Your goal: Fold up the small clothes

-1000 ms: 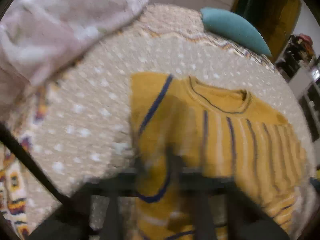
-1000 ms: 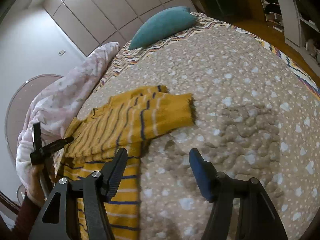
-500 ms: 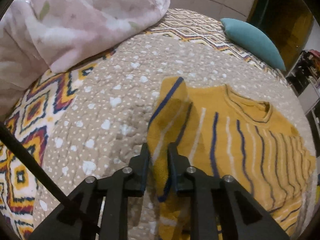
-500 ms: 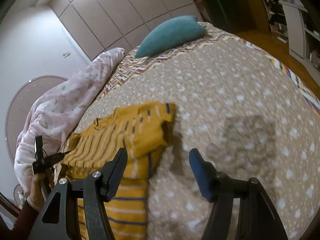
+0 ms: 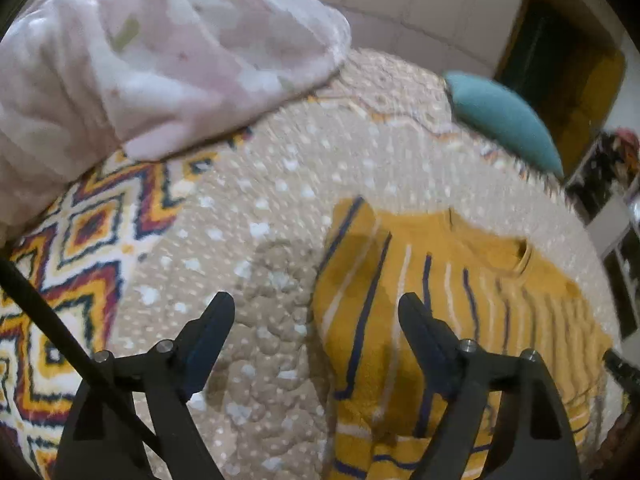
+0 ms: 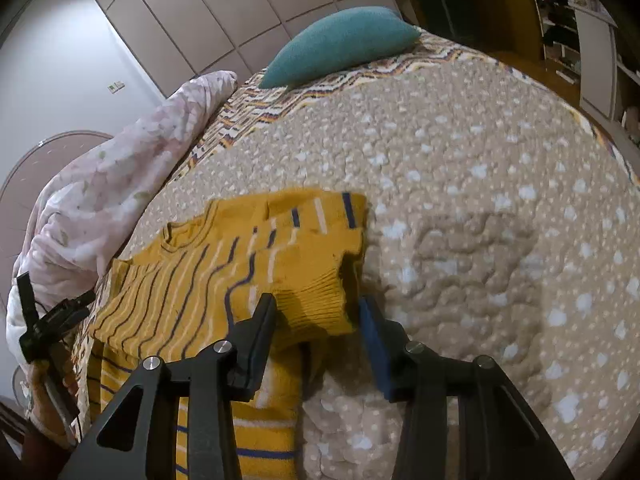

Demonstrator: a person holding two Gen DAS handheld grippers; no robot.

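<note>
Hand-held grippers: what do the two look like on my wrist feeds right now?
Both are matte black, with angular frames with triangular cut-outs and silver screw heads at the joints. The left hand-held gripper has dark finger pads with a bluish tint; the right hand-held gripper has one black and one clearly blue pad. No markings are readable.

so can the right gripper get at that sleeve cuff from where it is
Probably yes. The right gripper is open, and the ribbed cuff of the yellow striped sweater already sits between its fingers with nothing in the way. Closing should catch it, though how deep the cuff sits is hard to judge.
</note>
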